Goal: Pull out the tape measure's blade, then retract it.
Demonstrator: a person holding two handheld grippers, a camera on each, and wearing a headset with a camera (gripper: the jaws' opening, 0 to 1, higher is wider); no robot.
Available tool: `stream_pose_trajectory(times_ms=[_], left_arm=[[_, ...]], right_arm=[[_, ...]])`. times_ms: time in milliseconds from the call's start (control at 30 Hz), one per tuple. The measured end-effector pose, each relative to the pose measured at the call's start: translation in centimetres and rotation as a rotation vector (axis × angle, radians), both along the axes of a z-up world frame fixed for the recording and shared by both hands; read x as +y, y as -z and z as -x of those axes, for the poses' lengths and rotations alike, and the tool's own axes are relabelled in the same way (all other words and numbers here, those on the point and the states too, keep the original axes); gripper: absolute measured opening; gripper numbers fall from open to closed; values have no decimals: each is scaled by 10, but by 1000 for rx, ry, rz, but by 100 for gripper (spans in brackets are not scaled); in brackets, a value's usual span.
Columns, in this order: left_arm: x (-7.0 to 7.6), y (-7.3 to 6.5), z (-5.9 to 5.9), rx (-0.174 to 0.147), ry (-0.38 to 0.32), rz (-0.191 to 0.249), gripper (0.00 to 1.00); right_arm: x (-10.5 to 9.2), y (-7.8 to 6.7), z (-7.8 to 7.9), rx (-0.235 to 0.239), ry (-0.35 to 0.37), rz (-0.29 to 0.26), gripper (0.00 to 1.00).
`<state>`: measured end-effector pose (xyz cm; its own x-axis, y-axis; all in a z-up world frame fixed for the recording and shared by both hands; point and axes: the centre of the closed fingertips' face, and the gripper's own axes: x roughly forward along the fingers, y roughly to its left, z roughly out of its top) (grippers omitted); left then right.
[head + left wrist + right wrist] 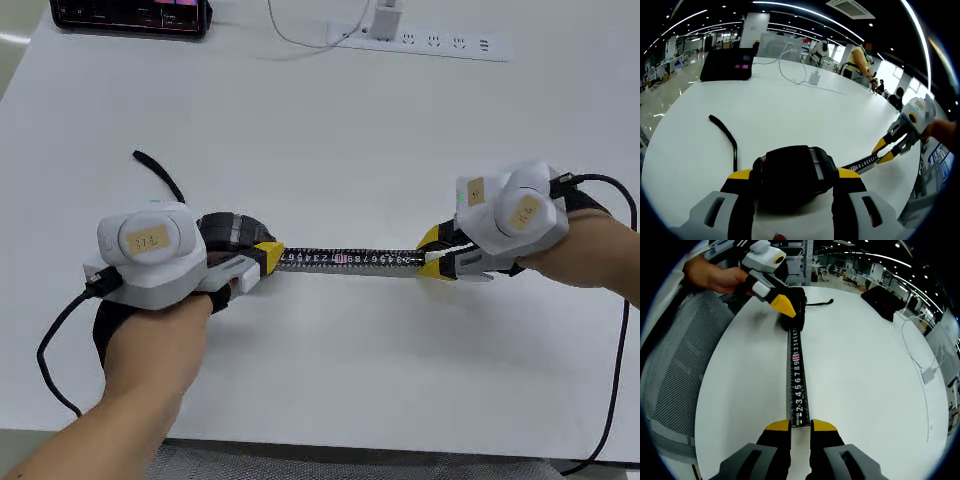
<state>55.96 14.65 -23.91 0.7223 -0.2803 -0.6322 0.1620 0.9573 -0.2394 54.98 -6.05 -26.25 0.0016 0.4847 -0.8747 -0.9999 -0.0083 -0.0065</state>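
Observation:
A black tape measure case (233,233) rests on the white table, and my left gripper (262,258) is shut on it; in the left gripper view the case (792,171) sits between the yellow-tipped jaws. The dark numbered blade (348,259) stretches out to the right from the case. My right gripper (432,253) is shut on the blade's end; in the right gripper view the blade (797,375) runs from my jaws up to the case (796,302). The case's black wrist strap (160,175) trails behind on the table.
A white power strip (425,41) with a plugged charger and cable lies at the table's far edge. A dark phone or tablet (132,14) sits at the far left. A mesh chair (677,380) stands by the near table edge.

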Motion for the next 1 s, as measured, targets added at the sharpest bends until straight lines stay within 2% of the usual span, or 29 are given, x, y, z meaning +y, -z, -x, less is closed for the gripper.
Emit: stream_pose_trajectory(times_ms=[1000], left_arm=[[0, 0, 1, 0, -11, 24, 58]], right_arm=[[28, 1, -4, 12, 10, -34, 9]])
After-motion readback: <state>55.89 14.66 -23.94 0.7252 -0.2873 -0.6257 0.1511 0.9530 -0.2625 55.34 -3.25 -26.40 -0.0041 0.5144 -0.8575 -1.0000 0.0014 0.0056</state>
